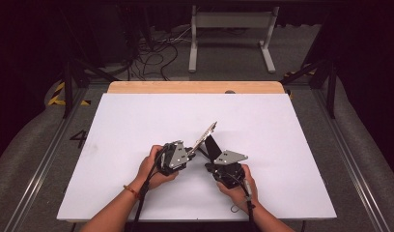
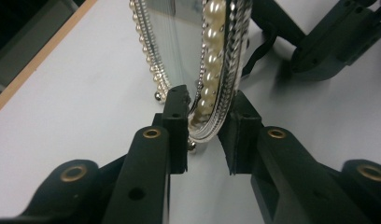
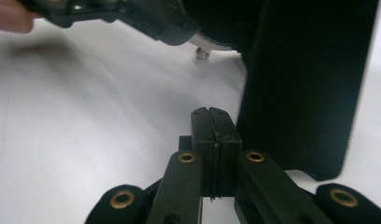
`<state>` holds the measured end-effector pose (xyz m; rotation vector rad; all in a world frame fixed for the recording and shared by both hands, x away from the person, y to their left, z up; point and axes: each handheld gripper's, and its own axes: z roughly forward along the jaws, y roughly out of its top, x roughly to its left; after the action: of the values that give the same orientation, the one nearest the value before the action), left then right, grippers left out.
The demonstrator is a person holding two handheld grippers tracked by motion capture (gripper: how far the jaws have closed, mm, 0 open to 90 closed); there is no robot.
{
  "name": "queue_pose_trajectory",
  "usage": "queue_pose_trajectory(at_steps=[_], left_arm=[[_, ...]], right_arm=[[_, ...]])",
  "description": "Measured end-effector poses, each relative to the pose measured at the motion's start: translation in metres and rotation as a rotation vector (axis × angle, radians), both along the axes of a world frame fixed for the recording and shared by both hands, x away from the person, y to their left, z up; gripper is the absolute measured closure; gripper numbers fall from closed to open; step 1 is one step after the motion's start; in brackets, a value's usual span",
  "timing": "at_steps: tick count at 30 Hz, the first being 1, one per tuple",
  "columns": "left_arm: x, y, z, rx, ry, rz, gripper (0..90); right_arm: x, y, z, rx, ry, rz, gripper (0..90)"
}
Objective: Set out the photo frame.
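Pearl-rimmed mirror, between left tongs

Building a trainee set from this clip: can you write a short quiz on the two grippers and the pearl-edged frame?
1. True or false: the right gripper has its jaws wide open.
2. What lies between the jaws of the left gripper? A) a cable B) the edge of the pearl-trimmed frame C) nothing
3. What surface does the frame's black back stand rest on?

Key
1. False: the jaws are shut together.
2. B
3. The white table.
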<state>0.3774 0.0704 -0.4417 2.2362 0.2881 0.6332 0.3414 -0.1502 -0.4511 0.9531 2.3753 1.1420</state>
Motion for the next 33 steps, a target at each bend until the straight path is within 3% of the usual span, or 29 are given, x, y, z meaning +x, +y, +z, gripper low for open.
queue_pose_trajectory(at_steps=[2,6,9,11,24,33], left_arm=[[0.000,-0.001,-0.001,-0.011,0.001,-0.001,73.4],[0.002,-0.003,-0.006,-0.016,0.002,0.017,68.1],[0.005,-0.004,-0.010,-0.026,0.013,0.020,69.6],[0.006,-0.004,-0.011,-0.018,0.000,0.030,74.4],[-0.002,-0.008,-0.007,0.068,-0.059,0.033,77.7],[-0.004,-0.008,-0.006,0.055,-0.046,0.019,76.0]], right_arm=[[0.001,-0.002,0.000,0.015,0.012,0.001,90.0],[0.000,-0.001,0.000,-0.004,0.004,0.000,90.0],[0.000,0.000,-0.001,-0.003,0.006,-0.002,90.0],[0.000,0.000,-0.002,-0.005,0.007,-0.001,90.0],[0.001,-0.002,-0.003,-0.014,0.004,-0.005,90.0],[0.003,-0.008,-0.003,-0.007,0.009,-0.021,90.0]])
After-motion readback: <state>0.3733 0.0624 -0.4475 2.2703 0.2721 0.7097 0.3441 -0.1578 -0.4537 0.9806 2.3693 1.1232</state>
